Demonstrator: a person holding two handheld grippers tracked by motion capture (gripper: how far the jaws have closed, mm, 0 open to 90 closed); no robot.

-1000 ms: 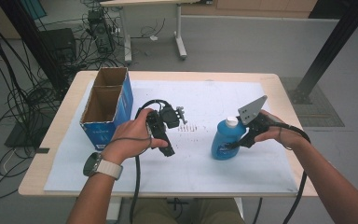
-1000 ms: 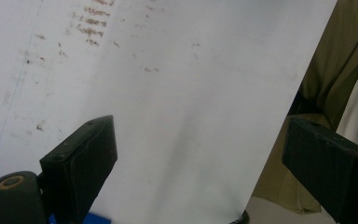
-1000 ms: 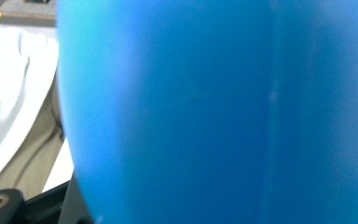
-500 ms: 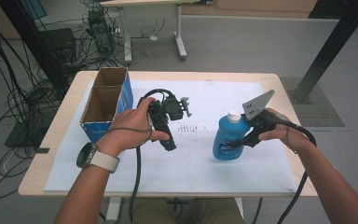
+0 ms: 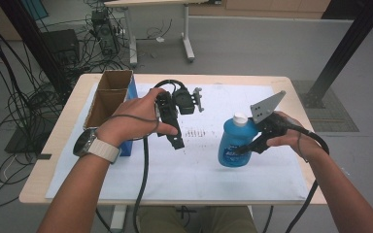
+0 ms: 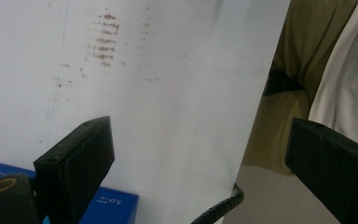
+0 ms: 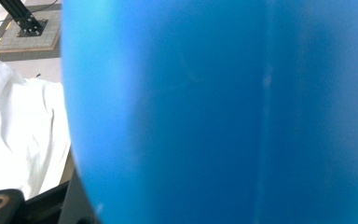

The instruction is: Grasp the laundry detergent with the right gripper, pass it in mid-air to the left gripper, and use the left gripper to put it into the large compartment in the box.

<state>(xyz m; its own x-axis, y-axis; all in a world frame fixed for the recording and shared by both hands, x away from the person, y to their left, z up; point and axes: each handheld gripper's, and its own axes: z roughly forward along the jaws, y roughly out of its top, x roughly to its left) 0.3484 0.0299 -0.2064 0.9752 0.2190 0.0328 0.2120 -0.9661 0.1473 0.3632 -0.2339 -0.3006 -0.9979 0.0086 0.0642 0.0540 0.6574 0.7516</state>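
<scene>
Two grippers show in the high view: the right gripper (image 5: 245, 148) is clamped on a blue bottle (image 5: 233, 143) above the white sheet (image 5: 199, 170); the left gripper (image 5: 177, 143) hangs beside the box (image 5: 109, 97). In the left gripper view its jaws, just opening, stand wide apart with nothing between. In the right gripper view, the bottle (image 7: 223, 112) sits close against the lens.
</scene>
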